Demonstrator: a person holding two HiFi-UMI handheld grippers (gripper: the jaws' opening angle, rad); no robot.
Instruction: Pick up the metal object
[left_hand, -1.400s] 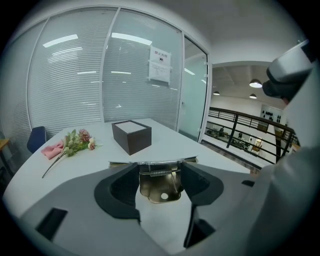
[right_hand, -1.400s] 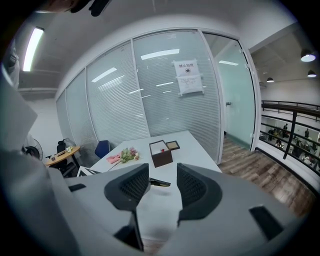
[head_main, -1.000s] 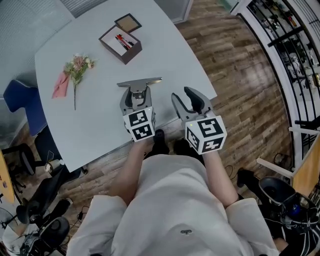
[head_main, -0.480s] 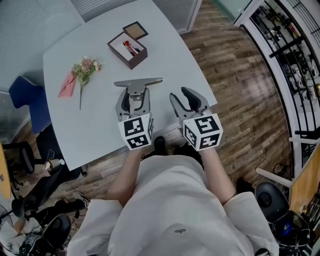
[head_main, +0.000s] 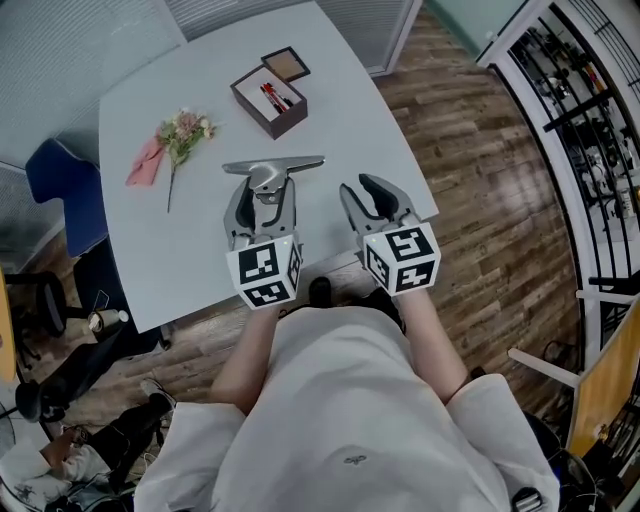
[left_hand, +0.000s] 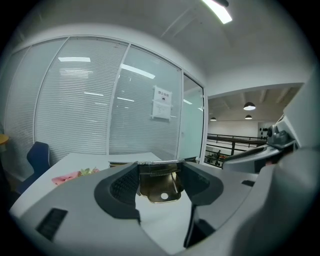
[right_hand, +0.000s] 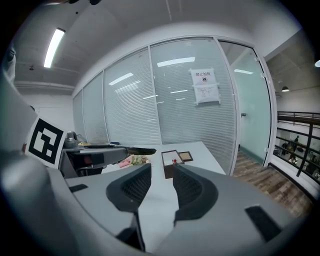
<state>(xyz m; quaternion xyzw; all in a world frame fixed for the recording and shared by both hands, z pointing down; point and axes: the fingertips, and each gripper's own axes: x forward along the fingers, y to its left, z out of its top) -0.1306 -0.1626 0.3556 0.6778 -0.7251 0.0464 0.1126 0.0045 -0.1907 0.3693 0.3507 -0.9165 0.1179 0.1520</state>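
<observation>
The metal object, a flat T-shaped piece with a long top bar, hangs over the white table, with my left gripper shut on its stem. In the left gripper view the brassy plate with a hole sits pinched between the dark pads. My right gripper hovers just to the right at the table's near edge. Its jaws have just been closing but still stand apart, with nothing between them. From the right gripper view the object's bar shows at the left.
A flower sprig and a pink card lie at the table's far left. An open brown box and its lid sit at the far side. A blue chair stands left of the table, wooden floor to the right.
My left gripper has risen toward the camera with the metal object in its jaws. The right gripper has stayed nearly in place beside it.
</observation>
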